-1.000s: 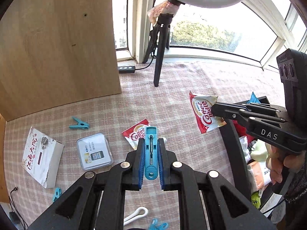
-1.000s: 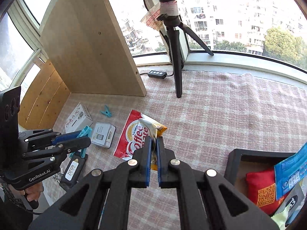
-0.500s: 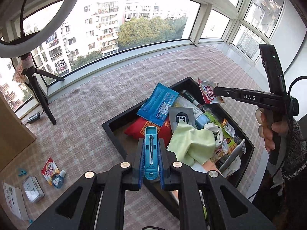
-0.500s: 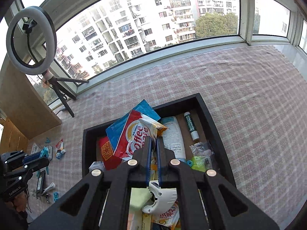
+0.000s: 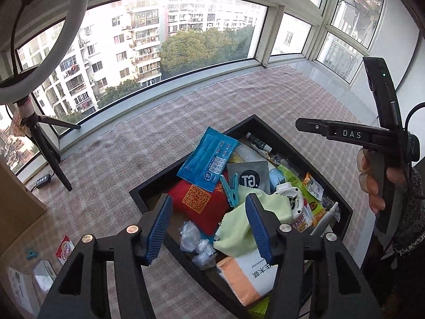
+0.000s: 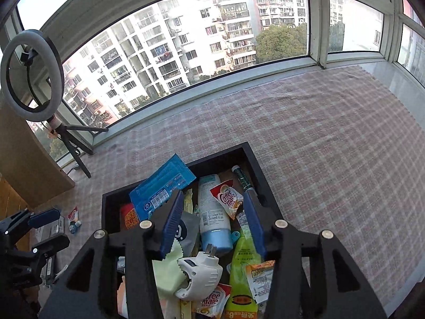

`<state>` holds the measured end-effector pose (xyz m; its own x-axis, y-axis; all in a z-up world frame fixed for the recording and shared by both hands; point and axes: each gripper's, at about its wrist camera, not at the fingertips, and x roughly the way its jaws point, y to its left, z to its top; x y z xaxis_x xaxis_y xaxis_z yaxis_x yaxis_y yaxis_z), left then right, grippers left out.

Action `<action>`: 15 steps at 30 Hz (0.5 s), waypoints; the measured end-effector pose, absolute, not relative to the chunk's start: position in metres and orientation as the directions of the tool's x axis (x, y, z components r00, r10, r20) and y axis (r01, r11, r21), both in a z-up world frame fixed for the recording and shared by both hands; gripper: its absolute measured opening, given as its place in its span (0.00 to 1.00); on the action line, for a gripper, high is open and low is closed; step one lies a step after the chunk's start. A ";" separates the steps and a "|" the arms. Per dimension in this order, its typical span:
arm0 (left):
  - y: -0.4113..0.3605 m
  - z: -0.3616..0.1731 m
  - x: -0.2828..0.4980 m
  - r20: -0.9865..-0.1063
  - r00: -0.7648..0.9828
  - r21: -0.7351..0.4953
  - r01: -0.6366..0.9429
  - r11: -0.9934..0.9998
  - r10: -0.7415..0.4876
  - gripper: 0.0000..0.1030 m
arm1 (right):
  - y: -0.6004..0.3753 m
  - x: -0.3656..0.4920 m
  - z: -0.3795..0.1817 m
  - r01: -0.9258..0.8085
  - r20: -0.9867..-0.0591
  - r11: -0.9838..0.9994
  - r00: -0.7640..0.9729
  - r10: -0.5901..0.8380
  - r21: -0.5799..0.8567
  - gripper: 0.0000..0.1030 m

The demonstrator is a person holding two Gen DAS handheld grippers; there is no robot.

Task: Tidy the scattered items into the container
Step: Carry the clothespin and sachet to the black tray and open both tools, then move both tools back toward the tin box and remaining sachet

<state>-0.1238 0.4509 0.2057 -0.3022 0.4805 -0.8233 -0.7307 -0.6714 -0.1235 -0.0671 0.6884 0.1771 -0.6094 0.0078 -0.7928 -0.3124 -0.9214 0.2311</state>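
Both grippers hang over the black tray. The left gripper is opening above the blue clothes peg. The right gripper is opening above the creamer sachet

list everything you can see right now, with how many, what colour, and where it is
container: one, black, on the checked cloth.
blue packet: one, blue, leaning over the container's far-left rim.
red pouch: one, red with an orange code, in the container.
clothes peg: one, teal, lying on the pile.
creamer sachet: one, red and white, on the pale blue tube.
green cloth: one, pale green, in the container.
plug adapter: one, white, on the pile.
ring light: one, white on a black tripod, by the window.
left gripper: black with blue pads, jaws opening, nothing between them.
right gripper: black with blue pads, jaws opening, nothing gripped.
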 end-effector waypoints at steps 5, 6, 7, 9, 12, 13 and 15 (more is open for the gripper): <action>0.425 0.201 -0.131 -0.828 -0.316 -0.127 -0.699 -0.704 0.463 0.47 | 0.666 -0.076 0.176 -0.259 -0.797 -0.936 -0.603 -0.035 0.237 0.45; 0.418 0.200 -0.133 -0.830 -0.321 -0.125 -0.690 -0.713 0.456 0.46 | 0.659 -0.079 0.175 -0.242 -0.800 -0.941 -0.598 -0.048 0.237 0.45; 0.412 0.199 -0.135 -0.833 -0.314 -0.123 -0.699 -0.705 0.456 0.45 | 0.652 -0.082 0.175 -0.221 -0.803 -0.946 -0.593 -0.062 0.236 0.45; 0.396 0.195 -0.141 -0.840 -0.318 -0.119 -0.682 -0.722 0.439 0.44 | 0.631 -0.090 0.173 -0.166 -0.808 -0.958 -0.581 -0.097 0.234 0.45; 0.366 0.188 -0.152 -0.851 -0.342 -0.095 -0.646 -0.757 0.399 0.44 | 0.597 -0.103 0.170 -0.083 -0.816 -0.970 -0.560 -0.143 0.227 0.45; 0.351 0.185 -0.157 -0.855 -0.353 -0.085 -0.629 -0.773 0.381 0.44 | 0.584 -0.108 0.169 -0.053 -0.819 -0.973 -0.550 -0.161 0.227 0.45; 0.317 0.178 -0.167 -0.867 -0.369 -0.072 -0.573 -0.817 0.336 0.46 | 0.559 -0.117 0.167 0.002 -0.824 -0.974 -0.533 -0.191 0.224 0.45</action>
<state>-0.1669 0.3167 0.1777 -0.3689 0.3356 -0.8668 -0.5726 -0.8166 -0.0725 -0.1174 0.5585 0.1666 -0.5330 -0.1911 -0.8243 0.0023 -0.9745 0.2245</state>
